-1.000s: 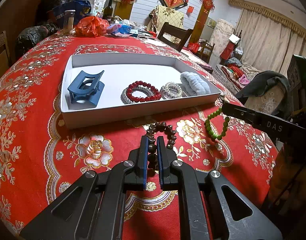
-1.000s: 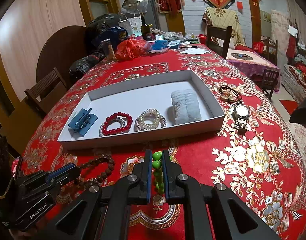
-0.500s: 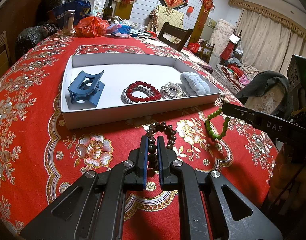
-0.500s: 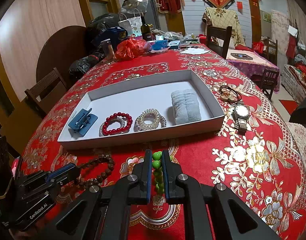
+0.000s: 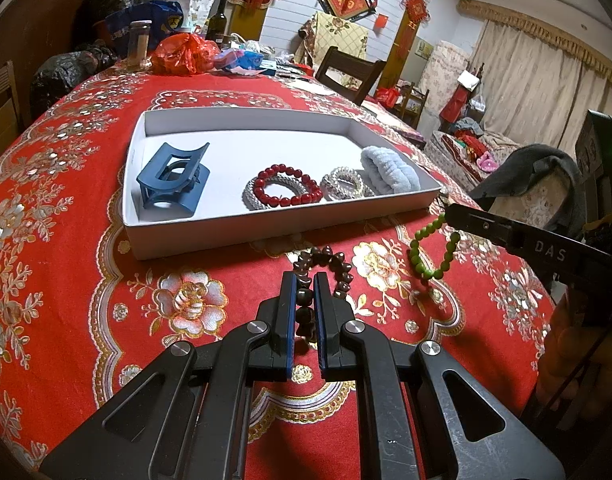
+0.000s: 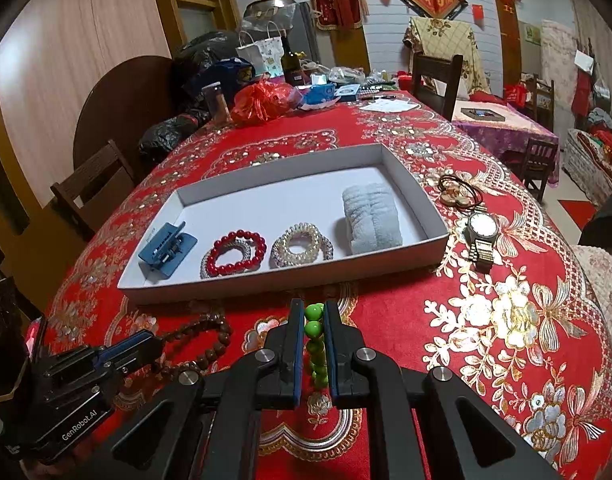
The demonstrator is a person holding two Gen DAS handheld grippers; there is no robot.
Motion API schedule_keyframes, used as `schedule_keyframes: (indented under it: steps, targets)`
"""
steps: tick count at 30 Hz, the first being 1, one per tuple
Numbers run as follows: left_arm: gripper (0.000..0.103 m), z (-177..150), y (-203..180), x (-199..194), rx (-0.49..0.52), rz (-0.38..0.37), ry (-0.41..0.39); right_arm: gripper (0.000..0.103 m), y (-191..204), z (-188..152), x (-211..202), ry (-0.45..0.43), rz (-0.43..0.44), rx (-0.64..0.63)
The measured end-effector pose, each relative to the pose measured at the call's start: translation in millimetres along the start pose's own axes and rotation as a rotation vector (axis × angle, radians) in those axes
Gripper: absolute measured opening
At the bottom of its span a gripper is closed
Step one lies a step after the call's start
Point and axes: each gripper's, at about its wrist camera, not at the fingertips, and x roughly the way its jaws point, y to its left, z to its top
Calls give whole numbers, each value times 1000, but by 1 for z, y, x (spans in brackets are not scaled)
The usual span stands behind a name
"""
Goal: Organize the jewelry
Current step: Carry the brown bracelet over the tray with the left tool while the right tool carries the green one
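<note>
A white tray [image 5: 193, 240] [image 6: 241, 286] on the red tablecloth holds a blue hair claw [image 5: 171, 178], a red bead bracelet [image 5: 287, 188] over a silver one, a clear coil tie [image 5: 342, 184] and a pale fluffy scrunchie [image 5: 390, 174]. Just in front of the tray, my left gripper [image 5: 305, 280] is shut on a dark brown bead bracelet [image 5: 338, 264], which loops beyond the tips. To its right my right gripper [image 6: 314, 308] is shut on a green bead bracelet [image 6: 314, 322] [image 5: 430, 248], which hangs above the cloth.
Right of the tray lie a wristwatch [image 6: 482, 232] and dark hair ties with a charm [image 6: 458, 192]. Bags, a bottle and clutter [image 6: 265, 96] crowd the table's far end. Wooden chairs [image 6: 436, 76] stand around the table.
</note>
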Motion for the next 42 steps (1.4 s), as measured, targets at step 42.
schedule_keyframes:
  steps: [42]
  targets:
    - [7,75,-38,-34,31,152,69,9,8,26,-22,49,14,-71]
